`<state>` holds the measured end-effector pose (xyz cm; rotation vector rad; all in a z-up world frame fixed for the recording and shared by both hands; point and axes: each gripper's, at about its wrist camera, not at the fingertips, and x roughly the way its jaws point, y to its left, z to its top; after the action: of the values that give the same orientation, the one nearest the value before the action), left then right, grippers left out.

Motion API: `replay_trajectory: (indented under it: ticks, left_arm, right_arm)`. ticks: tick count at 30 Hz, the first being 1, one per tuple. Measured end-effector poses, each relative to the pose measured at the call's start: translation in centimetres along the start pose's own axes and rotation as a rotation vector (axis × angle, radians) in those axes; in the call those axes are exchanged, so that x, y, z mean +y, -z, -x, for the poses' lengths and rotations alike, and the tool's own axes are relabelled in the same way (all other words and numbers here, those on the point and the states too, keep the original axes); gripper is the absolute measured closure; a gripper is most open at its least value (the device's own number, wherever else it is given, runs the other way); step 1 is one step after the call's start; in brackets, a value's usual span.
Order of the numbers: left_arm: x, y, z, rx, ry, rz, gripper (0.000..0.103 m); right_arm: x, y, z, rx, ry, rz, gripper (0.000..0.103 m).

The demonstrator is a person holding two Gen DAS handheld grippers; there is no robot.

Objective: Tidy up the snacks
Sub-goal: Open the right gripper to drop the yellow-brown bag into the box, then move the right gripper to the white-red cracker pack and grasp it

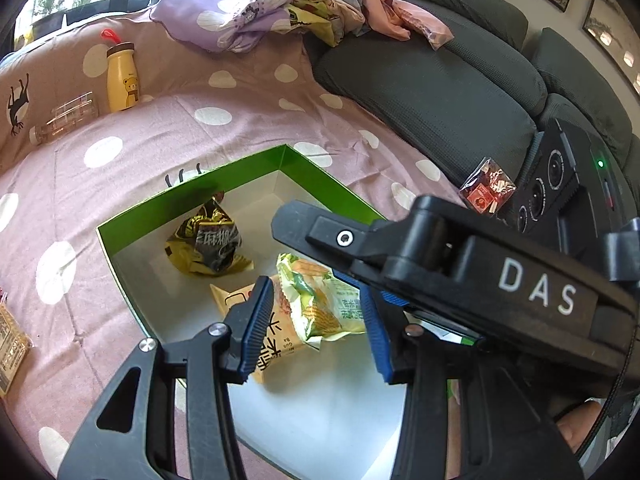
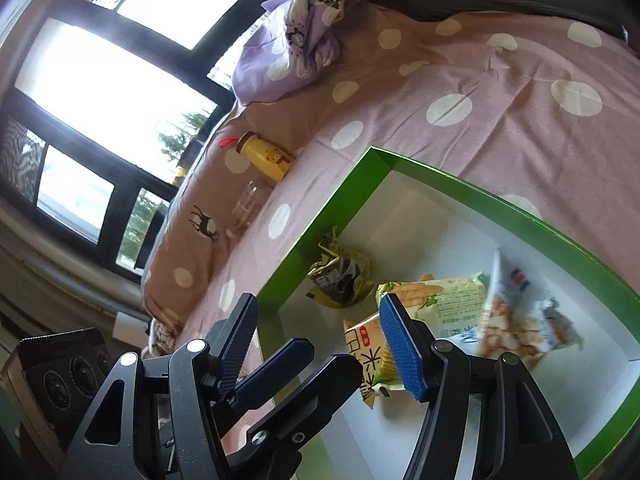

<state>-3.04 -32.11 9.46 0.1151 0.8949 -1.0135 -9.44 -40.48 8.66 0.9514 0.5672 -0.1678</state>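
Observation:
A green box (image 1: 248,160) with a white inside lies on the pink dotted bed sheet; it also shows in the right wrist view (image 2: 472,186). In it lie a black-gold packet (image 1: 206,242), an orange packet (image 1: 276,326) and a green-yellow corn packet (image 1: 320,300). The right wrist view also shows a blurred white-blue packet (image 2: 516,320) in the box. My left gripper (image 1: 316,328) is open and empty above the box. My right gripper (image 2: 320,340) is open and empty over the box's near edge; its body crosses the left wrist view (image 1: 480,264).
A red packet (image 1: 486,188) lies by the grey sofa cushions (image 1: 432,80). A tan packet (image 1: 10,344) lies at the left edge. A yellow bear bottle (image 1: 121,76) and a clear bottle (image 1: 64,118) rest against the pillow. Crumpled bedding (image 1: 248,8) is piled behind.

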Motion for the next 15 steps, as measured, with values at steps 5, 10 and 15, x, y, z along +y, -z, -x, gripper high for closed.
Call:
replay_trajectory:
  ticks: [5,10,15]
  left_arm:
    - [0.4,0.4,0.8,-0.012,0.033,0.024,0.059]
    - [1.1,1.4,2.6,-0.046,-0.024,0.019,0.057]
    - [3.8,2.8,5.7,-0.091,-0.072,0.093,0.047]
  right_arm:
    - [0.4,0.1,-0.2,-0.002,0.039,0.013,0.037]
    - [1.5,0.4,-0.3,-0.014,0.068,0.045,0.037]
    - [2.9,0.8,-0.1,-0.041,0.108,0.088,0.037]
